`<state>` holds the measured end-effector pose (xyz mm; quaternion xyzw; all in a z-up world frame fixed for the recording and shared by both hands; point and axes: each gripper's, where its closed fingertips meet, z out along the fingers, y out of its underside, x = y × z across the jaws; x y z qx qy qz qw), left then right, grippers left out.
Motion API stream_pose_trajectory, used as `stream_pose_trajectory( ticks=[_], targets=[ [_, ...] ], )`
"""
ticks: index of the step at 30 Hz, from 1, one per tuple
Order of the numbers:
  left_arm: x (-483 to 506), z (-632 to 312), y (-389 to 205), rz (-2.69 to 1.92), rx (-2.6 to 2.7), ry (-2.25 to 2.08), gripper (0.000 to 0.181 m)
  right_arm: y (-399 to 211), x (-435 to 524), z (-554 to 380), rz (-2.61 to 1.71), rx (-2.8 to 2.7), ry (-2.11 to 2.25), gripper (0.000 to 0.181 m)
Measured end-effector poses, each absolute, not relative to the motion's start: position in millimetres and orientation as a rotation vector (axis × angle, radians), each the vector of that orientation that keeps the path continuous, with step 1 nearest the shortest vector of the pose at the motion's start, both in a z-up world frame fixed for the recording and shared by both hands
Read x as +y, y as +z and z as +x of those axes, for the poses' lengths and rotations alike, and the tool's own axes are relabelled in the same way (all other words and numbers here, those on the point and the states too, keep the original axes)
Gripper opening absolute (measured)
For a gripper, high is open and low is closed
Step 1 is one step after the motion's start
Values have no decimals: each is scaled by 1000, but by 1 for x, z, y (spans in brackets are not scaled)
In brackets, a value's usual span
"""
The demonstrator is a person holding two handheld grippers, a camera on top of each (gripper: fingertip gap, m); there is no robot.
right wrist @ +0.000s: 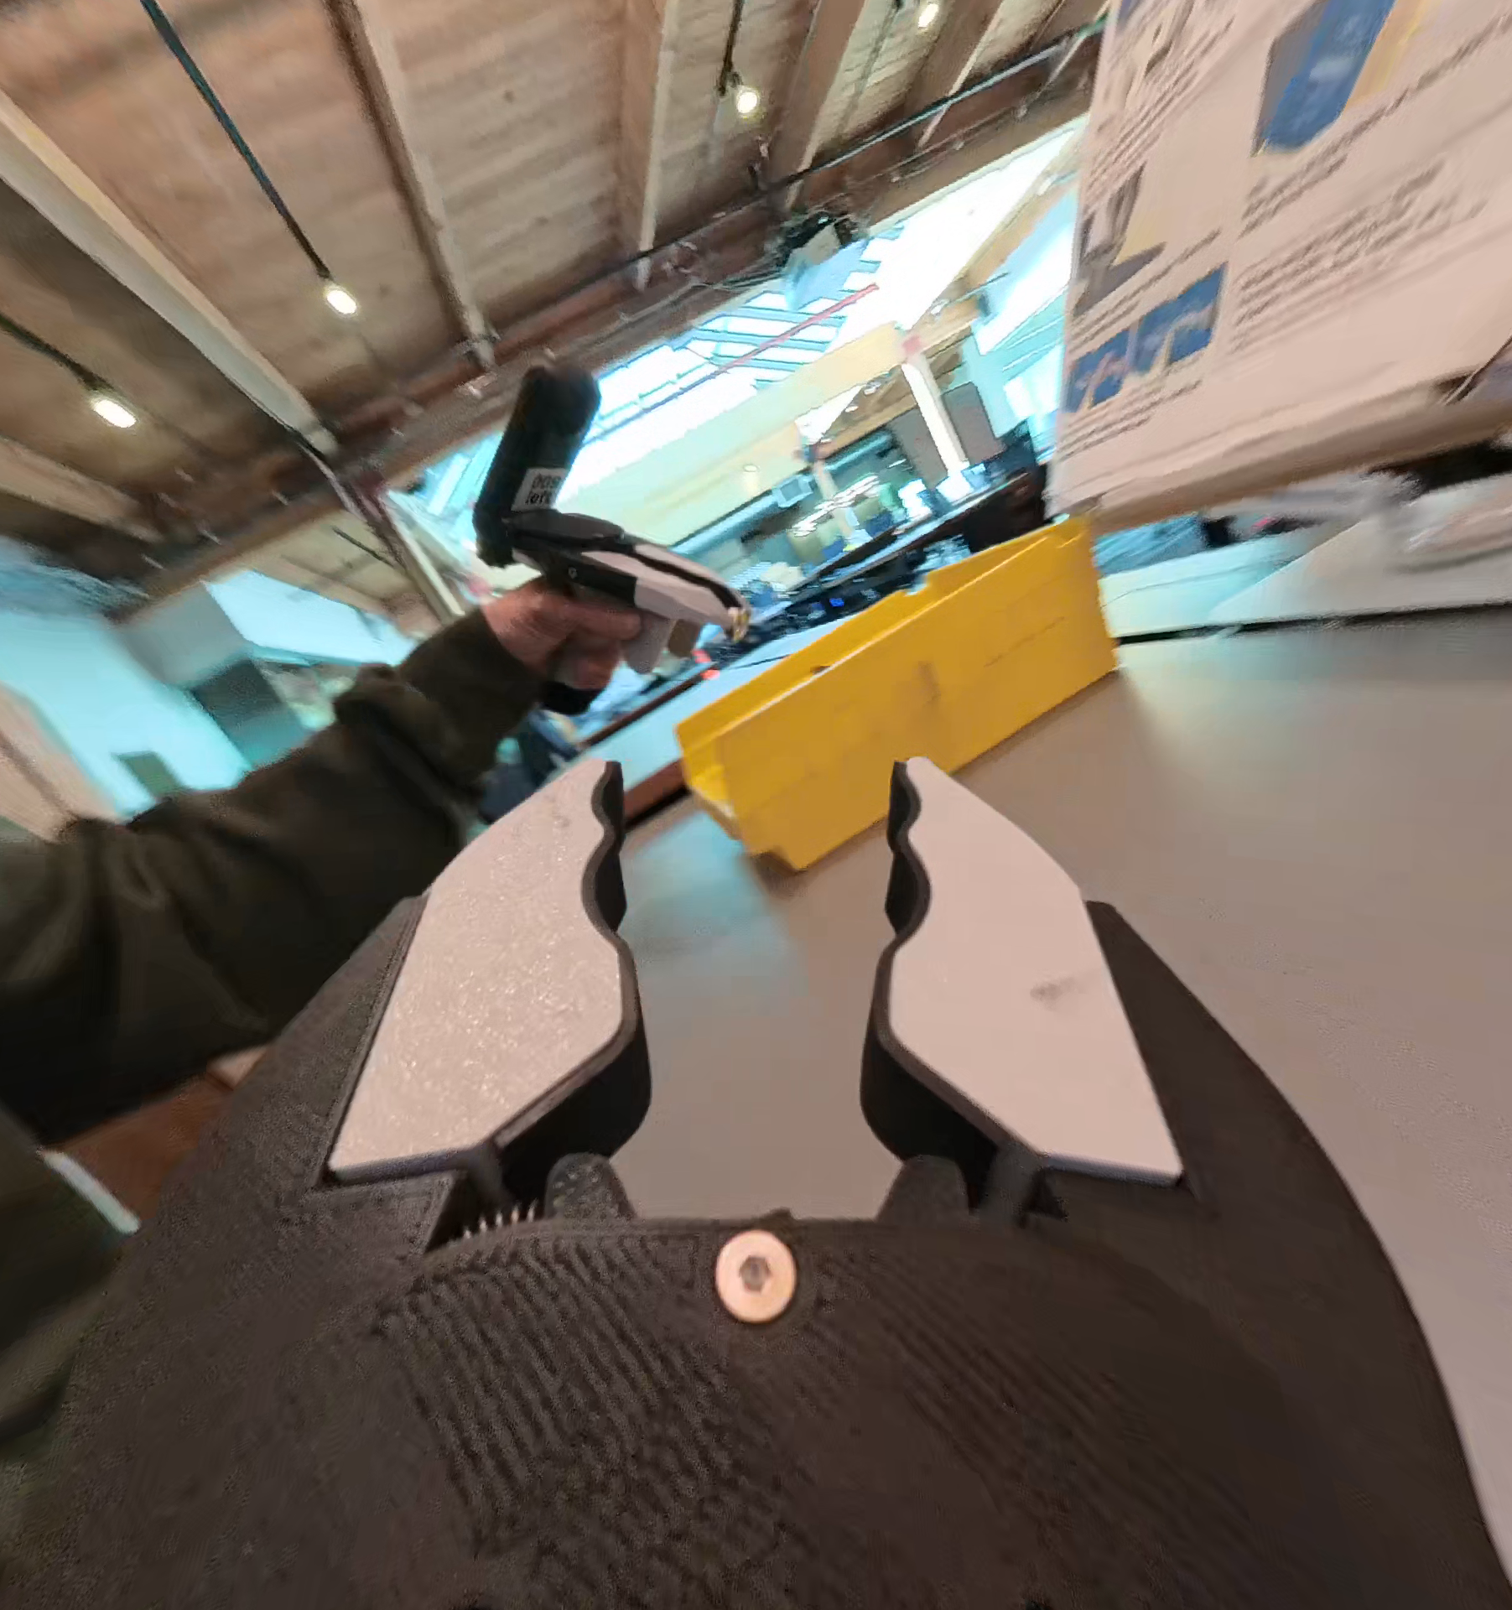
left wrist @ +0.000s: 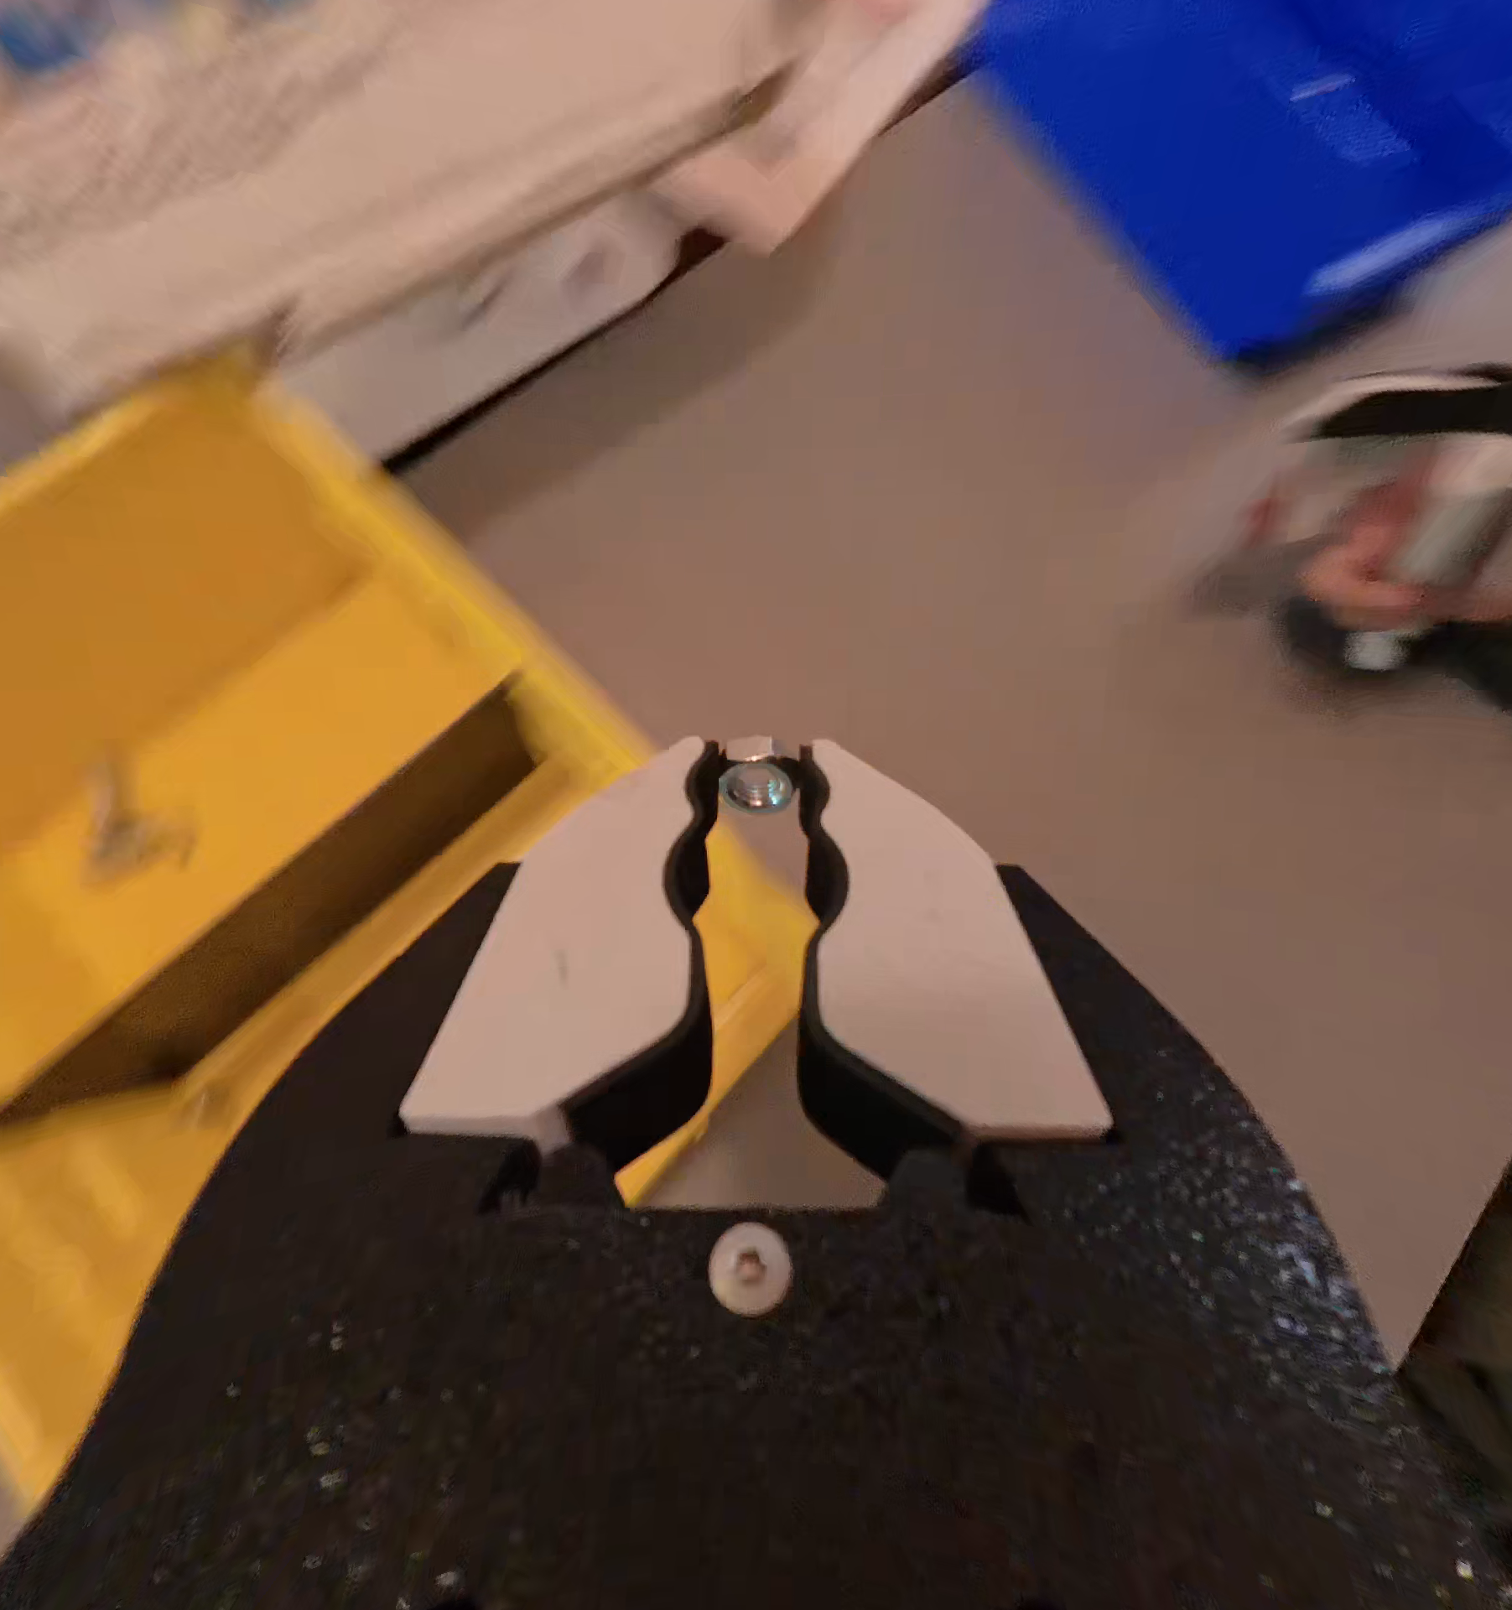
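A: Item one, left gripper (left wrist: 756,765)?
B: Clenched on a small silver nut (left wrist: 756,788), pinched at the very fingertips, threaded hole facing the camera. It was held in the air above the grey table (left wrist: 952,540), just past the corner of the yellow bin (left wrist: 238,697).

A: The bin's contents?
B: A divider wall across it, and a few blurred metal pieces (left wrist: 129,836) in the far compartment. What kind they were could not be told.

A: Item two, right gripper (right wrist: 756,788)?
B: Released, fingers well apart, nothing between them. It hung low over the table (right wrist: 1257,828), pointed toward the bin's (right wrist: 900,697) long side.

A: Anything else logged?
B: A blue bin (left wrist: 1275,157) at the far side of the table, white printed boards (right wrist: 1310,226) standing behind the yellow bin, and the left gripper (right wrist: 735,617), seen from the right camera, raised in a hand (right wrist: 560,636) with a dark green sleeve (right wrist: 238,880).
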<state>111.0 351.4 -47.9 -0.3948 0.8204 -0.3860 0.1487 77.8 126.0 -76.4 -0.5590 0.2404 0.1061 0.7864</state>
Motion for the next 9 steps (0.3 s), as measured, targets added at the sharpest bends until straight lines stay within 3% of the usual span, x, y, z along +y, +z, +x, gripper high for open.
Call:
stream_pose_trajectory(
  ticks=[1,5,9],
  targets=[
    [324,101,-40,-948,2380,-1190,17,-77,131,74,-1184,534,308,57],
    [234,58,-44,-299,2405,-1212,17,-82,154,53,-1130,559,611,54],
    [178,33,-63,50,2405,-1099,17,-85,170,31,-1135,532,785,54]
  ],
)
